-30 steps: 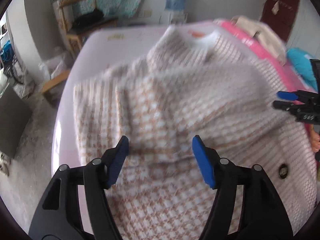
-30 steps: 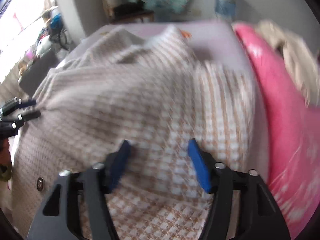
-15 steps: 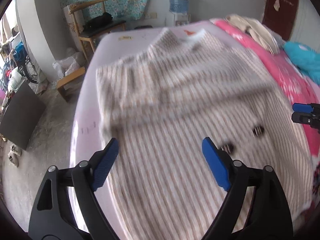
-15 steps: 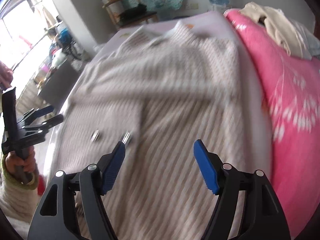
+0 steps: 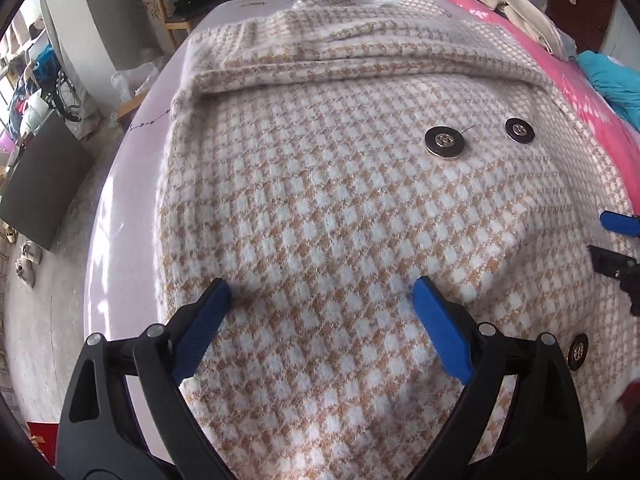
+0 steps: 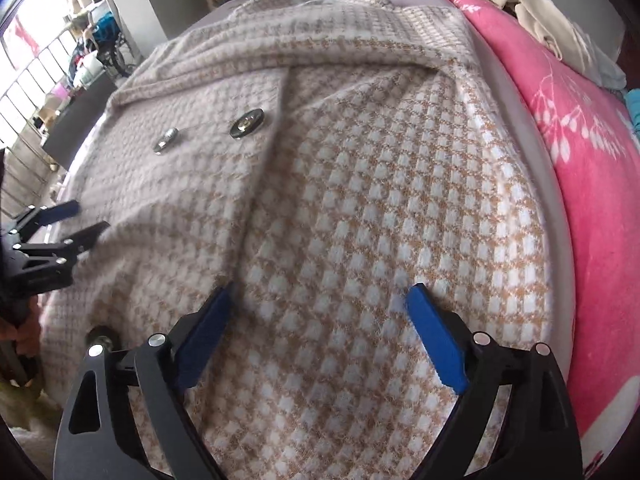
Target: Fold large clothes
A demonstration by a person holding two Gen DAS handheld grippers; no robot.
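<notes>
A large cream-and-tan houndstooth coat (image 5: 320, 184) lies spread on a lilac bed, collar at the far end, with both sleeves folded across its upper part. It also fills the right wrist view (image 6: 360, 200). Round dark buttons (image 5: 443, 141) show on its front. My left gripper (image 5: 320, 300) is open and empty, low over the coat's near left part. My right gripper (image 6: 318, 308) is open and empty, low over the coat's near right part. Each gripper shows at the edge of the other's view, the right one (image 5: 618, 240) and the left one (image 6: 68, 224).
The lilac bed edge (image 5: 120, 208) drops to a concrete floor on the left. A pink floral blanket (image 6: 580, 140) runs along the right side with beige clothes (image 6: 540, 24) on it. A wooden chair (image 5: 172, 12) and a dark board (image 5: 36, 184) stand beyond the bed.
Both grippers have pulled back toward the coat's near hem and dropped lower over it. The coat's front with its buttons has come into view and the picture is now sharp.
</notes>
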